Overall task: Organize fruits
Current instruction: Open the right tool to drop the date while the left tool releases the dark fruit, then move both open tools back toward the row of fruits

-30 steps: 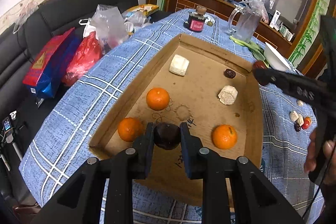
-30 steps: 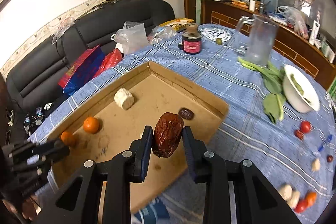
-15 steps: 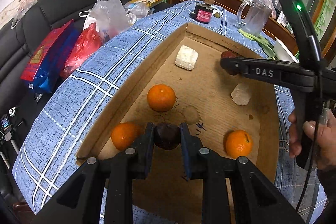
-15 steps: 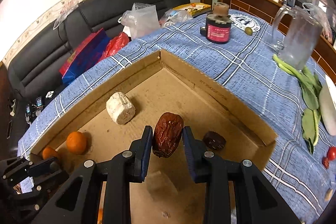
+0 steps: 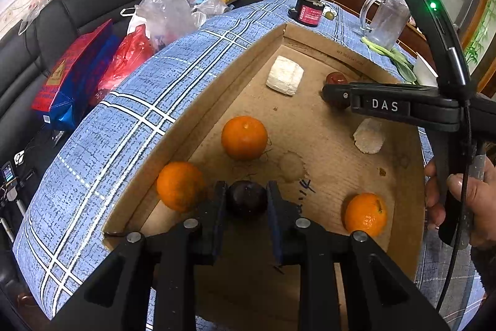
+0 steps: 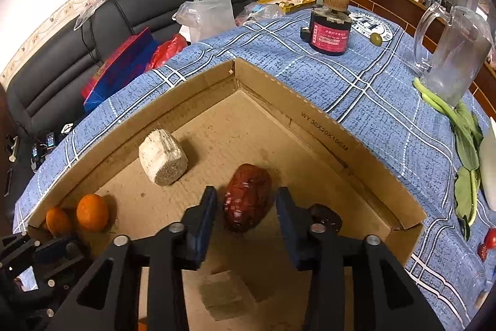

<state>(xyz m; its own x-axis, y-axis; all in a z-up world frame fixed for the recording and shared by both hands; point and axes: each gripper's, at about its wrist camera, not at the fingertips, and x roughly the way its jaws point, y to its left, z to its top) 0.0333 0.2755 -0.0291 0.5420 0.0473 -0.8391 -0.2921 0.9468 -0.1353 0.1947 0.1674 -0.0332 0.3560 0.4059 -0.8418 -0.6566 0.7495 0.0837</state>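
The right gripper [image 6: 245, 207] has just been opening around the date [image 6: 247, 197], fingers spread; the left gripper [image 5: 246, 202] pinches a plum [image 5: 247, 198] (round), which may roll into the oranges [image 5: 179, 185] once freed.

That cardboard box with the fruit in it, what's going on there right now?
A person is sorting fruit into the cardboard box with a handheld gripper in each hand. The right gripper has just been opening; the red date lies between its jaws on the box floor, pads clear of it. The left gripper has a dark round fruit between its jaws, which have just eased open slightly. Three oranges already sit in the box.
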